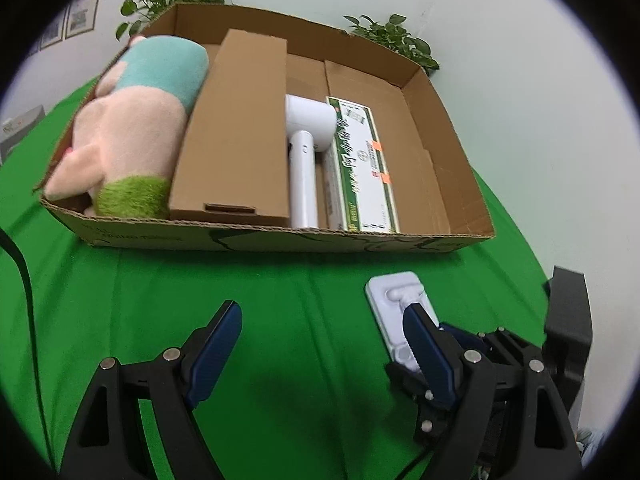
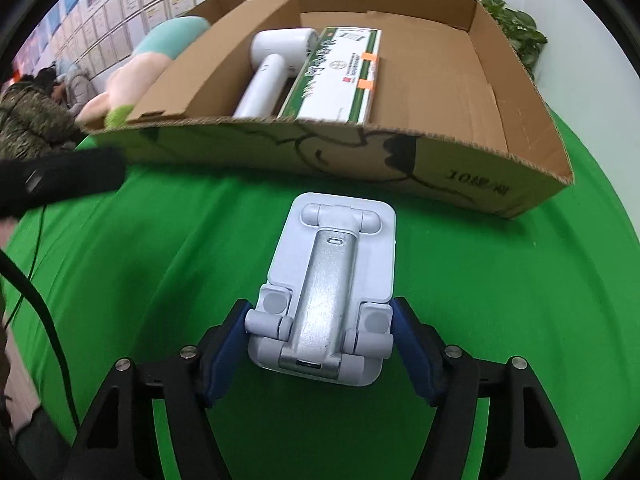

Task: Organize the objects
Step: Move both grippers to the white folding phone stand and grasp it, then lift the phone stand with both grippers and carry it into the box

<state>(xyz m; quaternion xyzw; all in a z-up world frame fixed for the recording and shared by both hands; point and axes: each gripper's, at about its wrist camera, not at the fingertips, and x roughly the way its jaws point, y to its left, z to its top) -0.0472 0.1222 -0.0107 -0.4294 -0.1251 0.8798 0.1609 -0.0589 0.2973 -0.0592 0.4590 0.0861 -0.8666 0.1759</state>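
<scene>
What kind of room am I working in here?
Probably an office or lab: a green-cloth table, rows of framed papers on the wall, potted plants behind the cardboard box, and people seated at the side.

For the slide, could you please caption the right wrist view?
Right gripper closes around a folded stand on green cloth, before a cardboard box holding a dryer.
</scene>
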